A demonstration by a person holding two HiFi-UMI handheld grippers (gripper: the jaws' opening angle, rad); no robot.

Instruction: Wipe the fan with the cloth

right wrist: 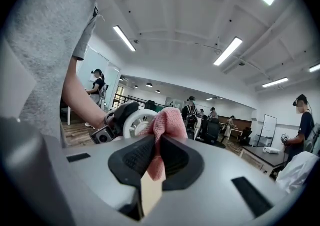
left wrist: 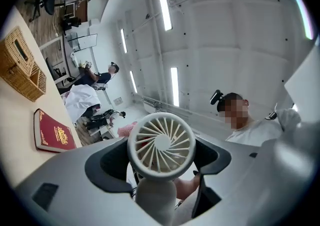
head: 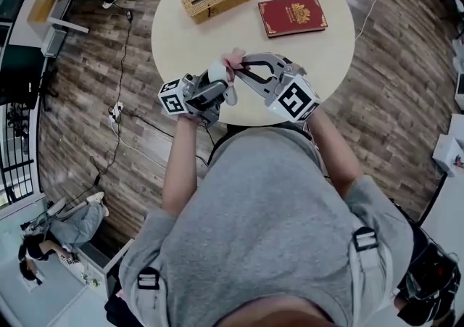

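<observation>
Your left gripper (head: pixel 210 92) has its fingers clamped on the small white plastic fan (left wrist: pixel 161 144) above the round pale worktop (head: pixel 319 50). Your right gripper (right wrist: pixel 152 157) pinches the soft pink cloth (right wrist: pixel 165 124) beside it. The fan is likely light with a fragile grille, so hold the handle.

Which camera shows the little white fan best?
The left gripper view: the fan faces the lens, blades and ring plain. The head view shows a small white shape; the right gripper view shows its rim partly behind the pink cloth.
</observation>
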